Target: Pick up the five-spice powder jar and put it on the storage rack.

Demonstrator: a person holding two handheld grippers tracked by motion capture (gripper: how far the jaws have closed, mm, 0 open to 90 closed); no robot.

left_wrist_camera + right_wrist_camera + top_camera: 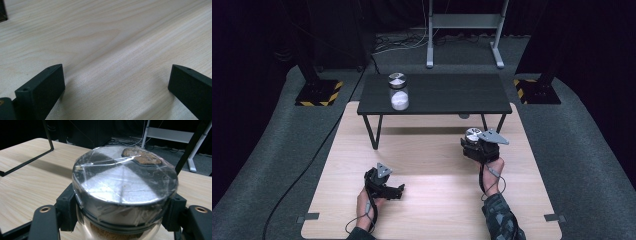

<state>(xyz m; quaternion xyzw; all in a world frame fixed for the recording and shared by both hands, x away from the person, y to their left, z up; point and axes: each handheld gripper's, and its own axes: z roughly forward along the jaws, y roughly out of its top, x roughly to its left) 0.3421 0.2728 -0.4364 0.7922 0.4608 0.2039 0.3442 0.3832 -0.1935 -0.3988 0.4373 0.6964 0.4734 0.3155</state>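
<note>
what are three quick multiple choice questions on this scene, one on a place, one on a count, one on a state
1. Where does the jar with white contents stand?
A. on the black raised shelf
B. on the floor
C. between the left tongs

2. How many lidded jars are in the scene?
A. one
B. two
C. four

3. What state are the left tongs in?
A. shut on a jar
B. open with nothing between them
C. shut on a cable

Answers:
1 A, the high view shows it upright near the shelf's left end.
2 B, one is on the shelf and a second jar is in the right tongs.
3 B, the left gripper view shows bare wooden table between the parted jaws.
</note>
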